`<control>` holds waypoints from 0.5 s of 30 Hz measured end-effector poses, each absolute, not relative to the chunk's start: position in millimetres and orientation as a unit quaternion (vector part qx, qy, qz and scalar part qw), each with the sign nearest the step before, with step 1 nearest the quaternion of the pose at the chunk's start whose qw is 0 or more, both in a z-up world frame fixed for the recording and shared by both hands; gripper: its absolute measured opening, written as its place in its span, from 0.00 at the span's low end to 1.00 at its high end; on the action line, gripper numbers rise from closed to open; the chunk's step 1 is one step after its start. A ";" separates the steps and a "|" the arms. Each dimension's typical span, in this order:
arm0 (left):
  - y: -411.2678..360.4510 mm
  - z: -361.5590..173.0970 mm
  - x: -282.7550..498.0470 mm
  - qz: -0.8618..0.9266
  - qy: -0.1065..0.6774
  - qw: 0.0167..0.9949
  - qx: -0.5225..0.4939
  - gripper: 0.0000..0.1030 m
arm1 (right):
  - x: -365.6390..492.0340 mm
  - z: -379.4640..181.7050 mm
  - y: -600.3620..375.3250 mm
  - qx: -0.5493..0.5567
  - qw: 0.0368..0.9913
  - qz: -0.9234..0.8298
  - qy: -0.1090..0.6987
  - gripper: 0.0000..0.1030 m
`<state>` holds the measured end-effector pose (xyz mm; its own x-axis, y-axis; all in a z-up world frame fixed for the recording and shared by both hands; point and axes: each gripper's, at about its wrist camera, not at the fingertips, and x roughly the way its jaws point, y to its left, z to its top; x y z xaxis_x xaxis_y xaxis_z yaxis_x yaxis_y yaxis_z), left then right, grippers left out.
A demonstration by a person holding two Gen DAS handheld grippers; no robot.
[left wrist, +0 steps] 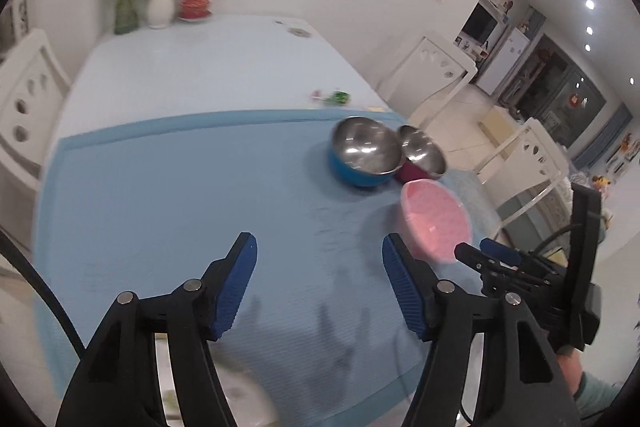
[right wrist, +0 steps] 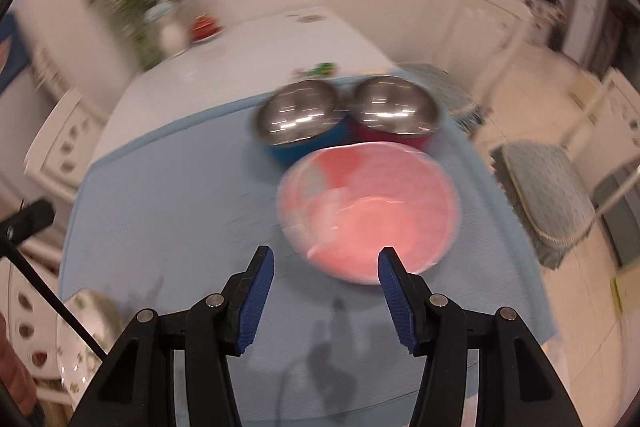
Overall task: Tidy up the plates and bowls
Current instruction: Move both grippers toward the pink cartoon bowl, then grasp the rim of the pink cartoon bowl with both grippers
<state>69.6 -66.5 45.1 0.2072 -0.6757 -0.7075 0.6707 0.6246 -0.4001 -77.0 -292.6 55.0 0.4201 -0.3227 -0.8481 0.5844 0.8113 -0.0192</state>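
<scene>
Right hand-held gripper point(right wrist: 326, 281) empty, jaws partly apart, just short of the pink bowl point(right wrist: 370, 213); left hand-held gripper point(left wrist: 320, 285) wide, empty.

Pink bowl upright, mouth up, on the blue mat point(right wrist: 168, 211) near the worktop's right edge; round, so no long axis. Looks like light plastic, stiff, smooth: pinch the near rim wall. Behind it, touching side by side: blue steel-lined bowl point(right wrist: 298, 117) and dark red steel-lined bowl point(right wrist: 394, 107), probably heavier and slick. White patterned plate point(right wrist: 82, 343) at lower left, blurred; likely fragile.
</scene>
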 end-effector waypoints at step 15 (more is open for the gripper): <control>-224.1 -44.1 47.0 -0.389 0.559 0.730 -0.050 0.55 | -78.7 -7.9 -448.2 0.268 0.788 -0.206 0.515 0.62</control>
